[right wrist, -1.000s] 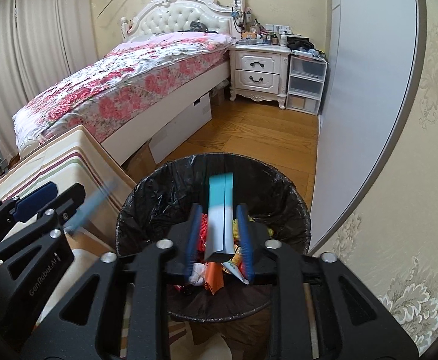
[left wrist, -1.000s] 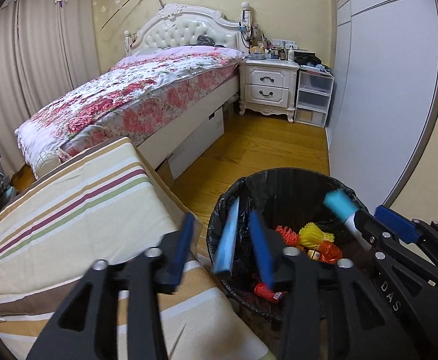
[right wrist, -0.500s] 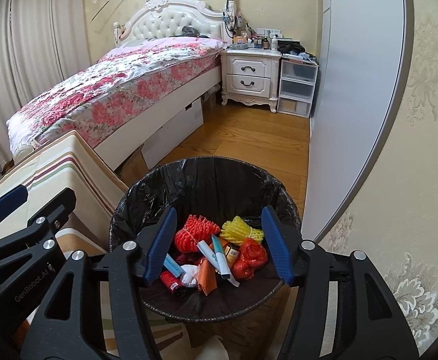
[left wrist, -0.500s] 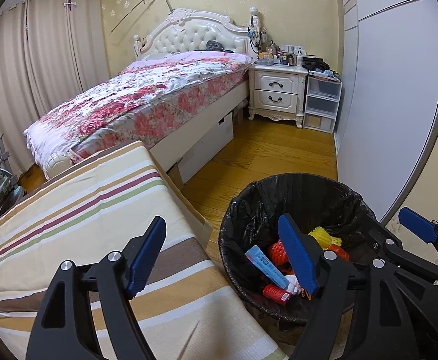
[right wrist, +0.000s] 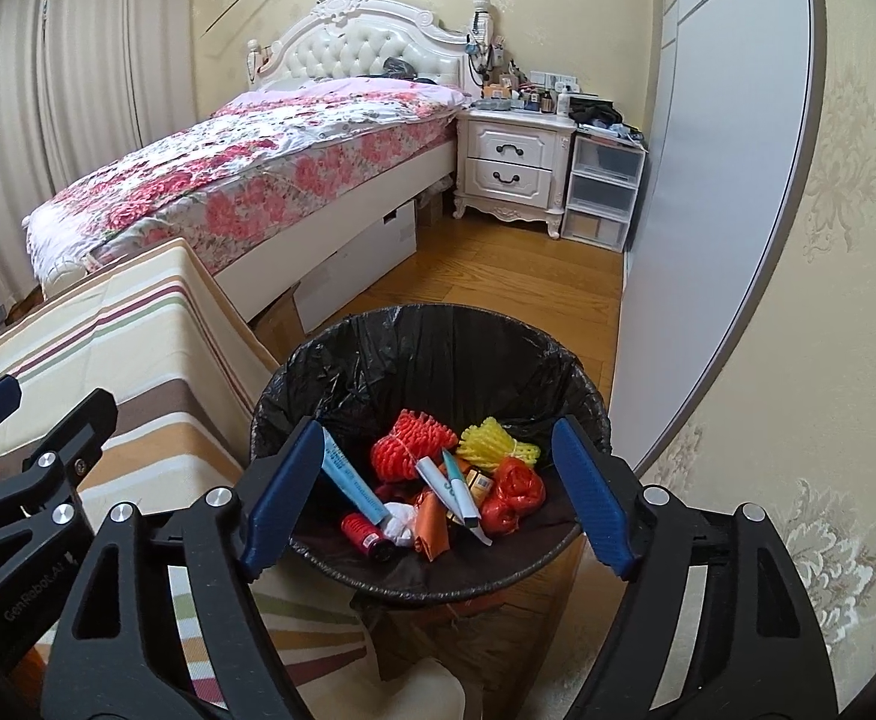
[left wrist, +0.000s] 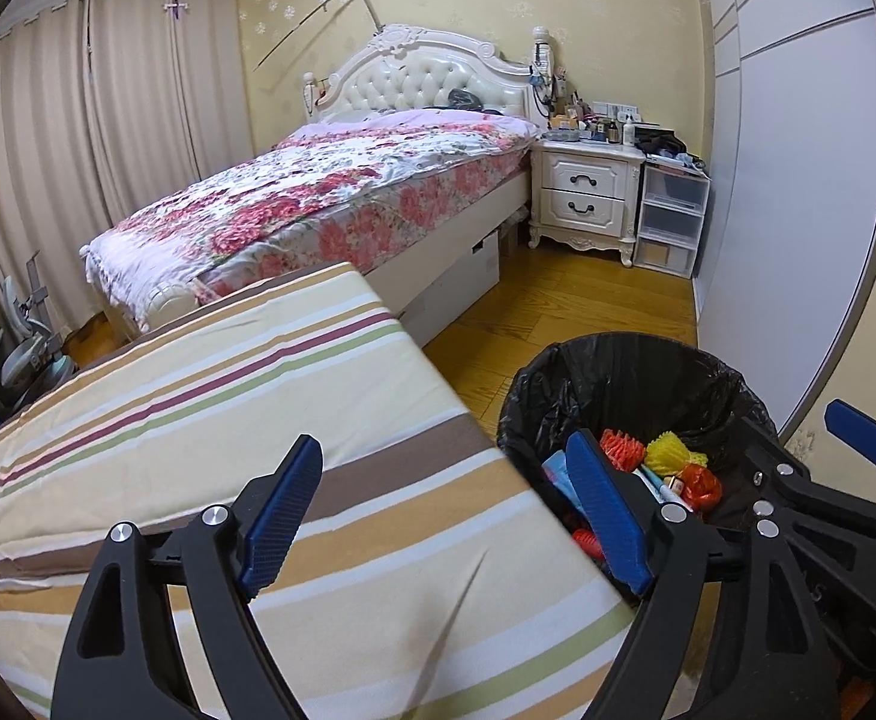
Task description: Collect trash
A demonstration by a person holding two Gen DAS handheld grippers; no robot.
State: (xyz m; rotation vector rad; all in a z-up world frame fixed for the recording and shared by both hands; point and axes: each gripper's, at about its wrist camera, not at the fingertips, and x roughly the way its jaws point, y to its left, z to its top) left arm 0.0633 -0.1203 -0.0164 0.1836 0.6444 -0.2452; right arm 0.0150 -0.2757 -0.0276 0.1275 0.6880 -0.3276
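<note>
A round bin with a black liner (right wrist: 438, 336) (left wrist: 636, 360) stands on the wood floor beside a striped cushion. Inside lie red foam netting (right wrist: 411, 447), yellow foam netting (right wrist: 495, 447), a blue tube (right wrist: 351, 483), a white-and-teal tube (right wrist: 456, 489) and other scraps. My right gripper (right wrist: 438, 495) hovers over the bin, its jaws opening, nothing between them. My left gripper (left wrist: 444, 507) hangs over the cushion's edge (left wrist: 294, 396) beside the bin, jaws opening and empty. Each gripper shows at the edge of the other's view.
A bed with a floral cover (left wrist: 348, 192) fills the back left, a white nightstand (left wrist: 585, 195) and plastic drawers (left wrist: 669, 222) behind. A grey wardrobe door (right wrist: 720, 192) runs along the right. Curtains (left wrist: 108, 138) hang at the left.
Both grippers opened wide. The blue tube dropped from the left one and the white-and-teal tube from the right one into the bin. The left gripper shifted left, over the cushion.
</note>
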